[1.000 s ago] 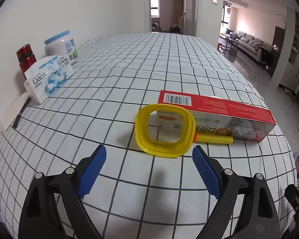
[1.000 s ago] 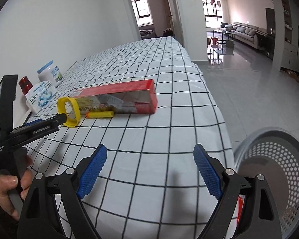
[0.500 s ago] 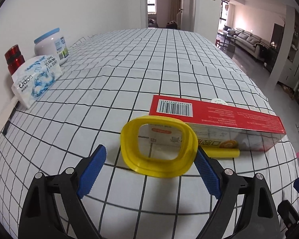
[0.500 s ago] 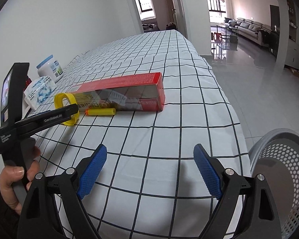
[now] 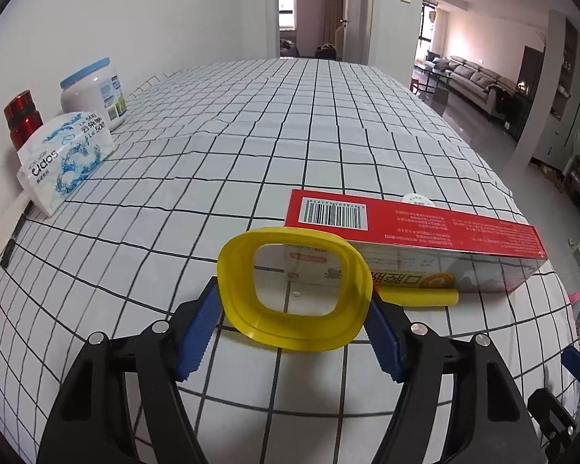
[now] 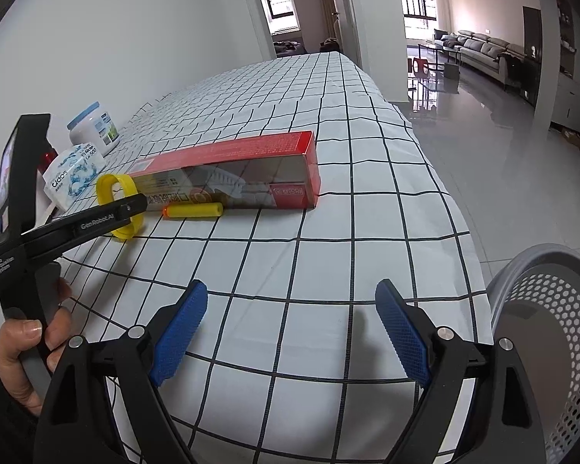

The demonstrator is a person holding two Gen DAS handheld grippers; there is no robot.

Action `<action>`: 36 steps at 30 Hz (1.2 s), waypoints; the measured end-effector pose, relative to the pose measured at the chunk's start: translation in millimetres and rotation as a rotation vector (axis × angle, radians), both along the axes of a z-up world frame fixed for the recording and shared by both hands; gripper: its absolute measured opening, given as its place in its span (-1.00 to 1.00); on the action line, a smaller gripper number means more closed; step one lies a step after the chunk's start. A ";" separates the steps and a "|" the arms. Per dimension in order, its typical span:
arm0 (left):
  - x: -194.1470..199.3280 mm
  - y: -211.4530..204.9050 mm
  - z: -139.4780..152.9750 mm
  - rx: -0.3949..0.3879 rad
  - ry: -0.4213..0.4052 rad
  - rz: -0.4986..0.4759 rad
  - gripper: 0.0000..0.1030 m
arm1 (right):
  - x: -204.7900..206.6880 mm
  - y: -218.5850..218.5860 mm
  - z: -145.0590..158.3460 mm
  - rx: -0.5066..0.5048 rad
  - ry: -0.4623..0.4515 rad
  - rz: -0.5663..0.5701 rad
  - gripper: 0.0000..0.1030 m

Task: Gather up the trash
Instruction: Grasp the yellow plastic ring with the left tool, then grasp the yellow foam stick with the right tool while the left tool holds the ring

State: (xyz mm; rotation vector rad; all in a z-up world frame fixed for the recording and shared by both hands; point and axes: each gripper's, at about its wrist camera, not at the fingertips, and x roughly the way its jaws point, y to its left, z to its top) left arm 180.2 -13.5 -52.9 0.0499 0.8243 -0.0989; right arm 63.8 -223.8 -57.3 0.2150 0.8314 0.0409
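1. One piece of trash is in hand: the left hand-held gripper [image 5: 294, 319] is closing its jaws around the yellow plastic ring [image 5: 293, 290] on the bench [image 5: 290, 135], beside the red carton [image 5: 413, 228]
2. Right hand-held gripper [image 6: 290, 332] hangs released, empty
3. Next, I judge: firm grip, lift, carry to the perforated grey bin [image 6: 553, 309]

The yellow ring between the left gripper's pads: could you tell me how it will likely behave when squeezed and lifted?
The yellow ring looks like thin hollow plastic, so probably light. With an open middle, it may flex as the left gripper, now closing around it, presses its sides. Its smooth, glossy rim could slip on the pads.
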 end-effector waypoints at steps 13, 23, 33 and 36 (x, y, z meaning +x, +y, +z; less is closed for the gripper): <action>-14.7 51.9 12.7 0.060 -0.056 0.004 0.33 | 20.6 49.2 14.6 -0.012 0.013 0.024 0.64; -9.1 91.7 15.1 0.053 -0.075 -0.004 0.33 | 63.1 83.9 5.9 -0.024 0.081 -0.050 0.64; -9.0 108.6 17.0 -0.010 -0.080 -0.021 0.33 | 95.0 107.1 -3.0 -0.075 0.114 -0.105 0.64; -12.3 108.5 20.1 -0.015 -0.093 -0.025 0.32 | 102.4 110.3 -5.8 -0.081 0.122 -0.113 0.64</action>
